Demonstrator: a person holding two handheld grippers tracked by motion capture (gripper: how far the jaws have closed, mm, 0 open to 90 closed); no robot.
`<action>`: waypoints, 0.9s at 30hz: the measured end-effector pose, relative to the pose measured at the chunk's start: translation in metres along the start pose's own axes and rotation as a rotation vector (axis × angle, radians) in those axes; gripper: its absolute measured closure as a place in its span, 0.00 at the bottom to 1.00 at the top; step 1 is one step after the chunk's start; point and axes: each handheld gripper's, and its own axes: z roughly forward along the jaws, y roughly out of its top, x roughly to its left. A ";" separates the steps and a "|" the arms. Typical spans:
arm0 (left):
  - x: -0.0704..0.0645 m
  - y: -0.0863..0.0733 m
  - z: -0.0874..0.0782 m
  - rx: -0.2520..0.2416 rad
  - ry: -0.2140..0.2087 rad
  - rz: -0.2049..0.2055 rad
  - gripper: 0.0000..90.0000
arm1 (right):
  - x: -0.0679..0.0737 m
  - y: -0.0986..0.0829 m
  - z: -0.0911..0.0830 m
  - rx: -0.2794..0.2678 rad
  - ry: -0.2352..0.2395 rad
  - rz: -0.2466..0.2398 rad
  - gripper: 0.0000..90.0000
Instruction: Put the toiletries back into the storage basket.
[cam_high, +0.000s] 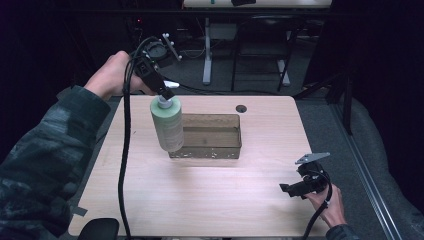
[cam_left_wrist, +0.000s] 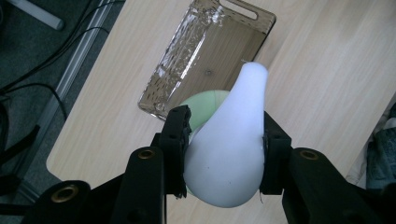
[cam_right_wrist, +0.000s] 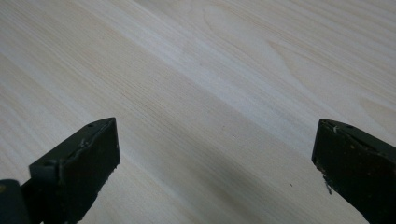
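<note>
A pale green bottle (cam_high: 167, 124) with a white pump top (cam_left_wrist: 227, 149) hangs above the table, just left of a clear brown bin (cam_high: 212, 135). My left gripper (cam_high: 162, 92) is shut on the pump top, its black jaws pressed against both sides of it. From the left gripper view, the bottle's green body (cam_left_wrist: 205, 105) peeks out behind the white top, with the bin (cam_left_wrist: 205, 56) below and beyond. My right gripper (cam_high: 295, 189) rests low near the table's right front corner, jaws wide apart over bare wood (cam_right_wrist: 210, 93) with nothing between them.
The light wooden table (cam_high: 200, 200) has a round cable hole (cam_high: 241, 108) near its far edge. A black cable (cam_high: 122, 165) trails from the left gripper across the table's left side. Table legs and chairs stand on the floor beyond.
</note>
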 end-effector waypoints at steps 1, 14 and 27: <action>0.001 0.001 0.000 0.001 0.002 -0.002 0.69 | 0.000 0.000 0.000 0.000 -0.001 -0.001 0.01; 0.009 0.011 -0.001 0.016 0.015 -0.009 0.69 | 0.000 0.000 0.000 0.002 -0.004 -0.005 0.01; 0.022 0.020 0.001 0.016 0.032 -0.036 0.69 | 0.000 0.000 0.001 0.003 0.001 -0.001 0.01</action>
